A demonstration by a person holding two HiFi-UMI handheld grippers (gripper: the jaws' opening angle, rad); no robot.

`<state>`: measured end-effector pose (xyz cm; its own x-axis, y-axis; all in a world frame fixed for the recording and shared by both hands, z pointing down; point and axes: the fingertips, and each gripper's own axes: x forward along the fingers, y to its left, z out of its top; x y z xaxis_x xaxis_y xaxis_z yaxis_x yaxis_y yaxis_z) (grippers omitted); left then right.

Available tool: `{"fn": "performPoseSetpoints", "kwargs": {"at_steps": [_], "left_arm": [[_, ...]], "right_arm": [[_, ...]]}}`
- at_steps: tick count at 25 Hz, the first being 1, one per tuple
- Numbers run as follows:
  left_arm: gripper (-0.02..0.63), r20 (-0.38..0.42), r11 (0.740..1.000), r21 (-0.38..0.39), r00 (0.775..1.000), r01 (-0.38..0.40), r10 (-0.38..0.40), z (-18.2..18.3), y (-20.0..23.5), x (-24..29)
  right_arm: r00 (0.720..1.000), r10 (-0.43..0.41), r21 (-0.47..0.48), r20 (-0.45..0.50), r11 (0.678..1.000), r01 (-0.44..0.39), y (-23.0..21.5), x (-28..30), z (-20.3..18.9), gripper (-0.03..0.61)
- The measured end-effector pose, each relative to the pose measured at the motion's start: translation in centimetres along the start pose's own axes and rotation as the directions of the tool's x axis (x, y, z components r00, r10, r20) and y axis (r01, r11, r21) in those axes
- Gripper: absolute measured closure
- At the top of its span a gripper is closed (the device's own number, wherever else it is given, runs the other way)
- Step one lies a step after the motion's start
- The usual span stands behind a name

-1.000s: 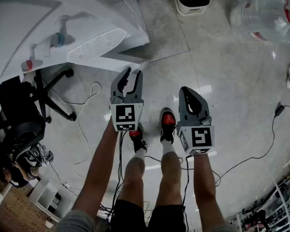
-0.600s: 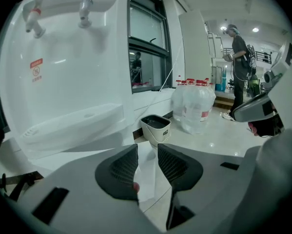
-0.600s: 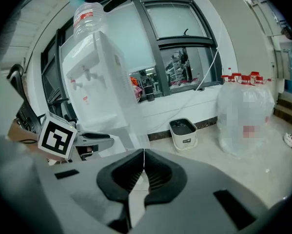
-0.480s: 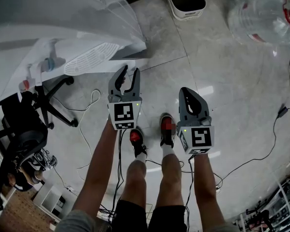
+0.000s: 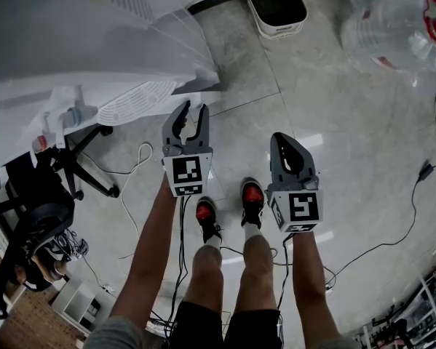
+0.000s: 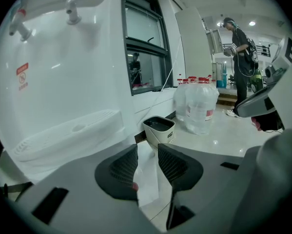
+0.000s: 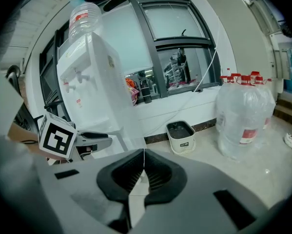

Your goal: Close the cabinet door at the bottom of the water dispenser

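I'm looking down on the water dispenser (image 5: 72, 42), which is filling the upper left of the head view. Its cabinet door (image 5: 188, 46) is hanging open at the base of the dispenser, below the drip tray (image 5: 134, 102) – the white panel is swinging out over the floor towards me.

I'm holding the left gripper (image 5: 193, 116) just in front of the dispenser, under the tray's front edge and pointing at the door. Its jaws are standing apart with nothing pinched between them. In the left gripper view the door's white panel is showing through the gap, beyond the pads and not touching them.

I'm keeping the right gripper (image 5: 282, 142) farther out from the dispenser, beside the left one and well off the door. Its jaws are pressing together – clenched on nothing.

A small white bin (image 5: 274, 2) is sitting on the floor beyond the dispenser, and a wrapped stack of big water bottles (image 5: 396, 20) is lying farther out still. An office chair (image 5: 50, 173) is standing on the dispenser's near side. A person (image 6: 241, 57) is standing past the bottles, far from the dispenser.
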<state>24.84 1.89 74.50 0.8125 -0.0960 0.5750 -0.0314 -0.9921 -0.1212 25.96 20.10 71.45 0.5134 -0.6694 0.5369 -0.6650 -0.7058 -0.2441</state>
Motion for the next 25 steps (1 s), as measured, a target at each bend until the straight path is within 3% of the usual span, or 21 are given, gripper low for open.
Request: {"fn": "performPoseSetpoints", "kwargs": {"at_steps": [25], "left_arm": [[0.463,0.027,0.999,0.013,0.999,-0.043,0.042,1.6,0.9,2.1]], "right_arm": [[1.000,-0.003,0.000,-0.003,1.000,0.003,-1.9,1.4,-0.5,0.558]]}}
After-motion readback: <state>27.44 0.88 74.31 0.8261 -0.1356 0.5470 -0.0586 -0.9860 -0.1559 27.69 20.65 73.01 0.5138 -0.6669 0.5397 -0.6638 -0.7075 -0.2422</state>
